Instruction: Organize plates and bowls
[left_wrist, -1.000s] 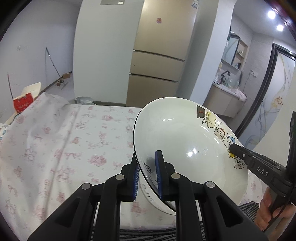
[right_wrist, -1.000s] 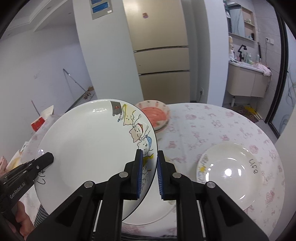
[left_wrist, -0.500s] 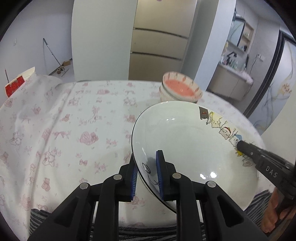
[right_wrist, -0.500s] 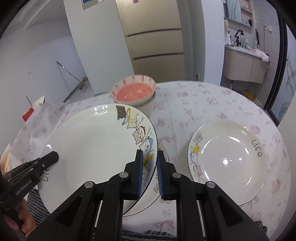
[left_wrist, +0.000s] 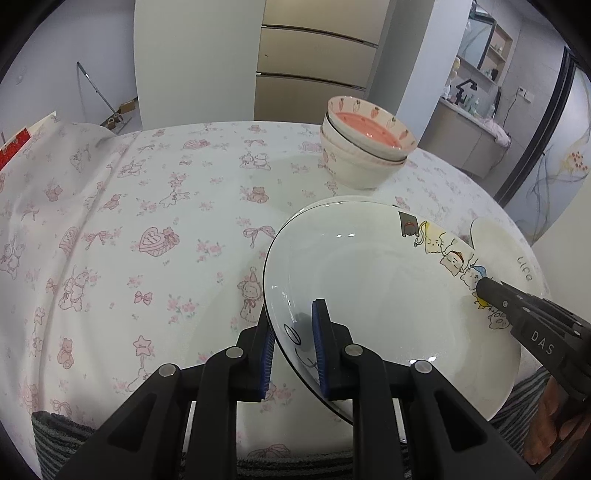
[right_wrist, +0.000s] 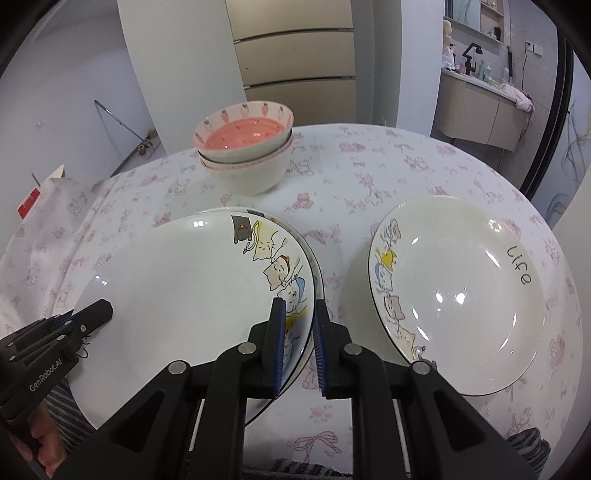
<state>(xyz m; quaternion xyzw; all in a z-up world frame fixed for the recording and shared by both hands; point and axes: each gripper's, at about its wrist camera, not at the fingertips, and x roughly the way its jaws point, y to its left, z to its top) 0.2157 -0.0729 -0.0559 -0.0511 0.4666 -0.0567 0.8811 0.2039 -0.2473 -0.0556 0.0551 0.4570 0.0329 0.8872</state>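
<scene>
A white plate with cartoon cats (left_wrist: 369, 280) (right_wrist: 177, 288) hangs slightly tilted just above the table, held from both sides. My left gripper (left_wrist: 293, 332) is shut on its left rim and also shows in the right wrist view (right_wrist: 92, 314). The right gripper (right_wrist: 297, 321) is shut on the rim by the cats, and its tip shows in the left wrist view (left_wrist: 487, 288). The edge of another plate (right_wrist: 314, 266) peeks out directly beneath it. A third plate marked "Life" (right_wrist: 458, 295) lies flat to the right.
Stacked bowls, the top one pink inside (right_wrist: 247, 158) (left_wrist: 365, 147), stand at the back of the round table with its pink-printed cloth (left_wrist: 147, 221). A fridge and a washbasin area lie behind. A person's hands and striped clothing show at the near edge.
Both grippers have sunk with the cat plate toward the table and tipped further down. The bowls and the plate underneath have come into view.
</scene>
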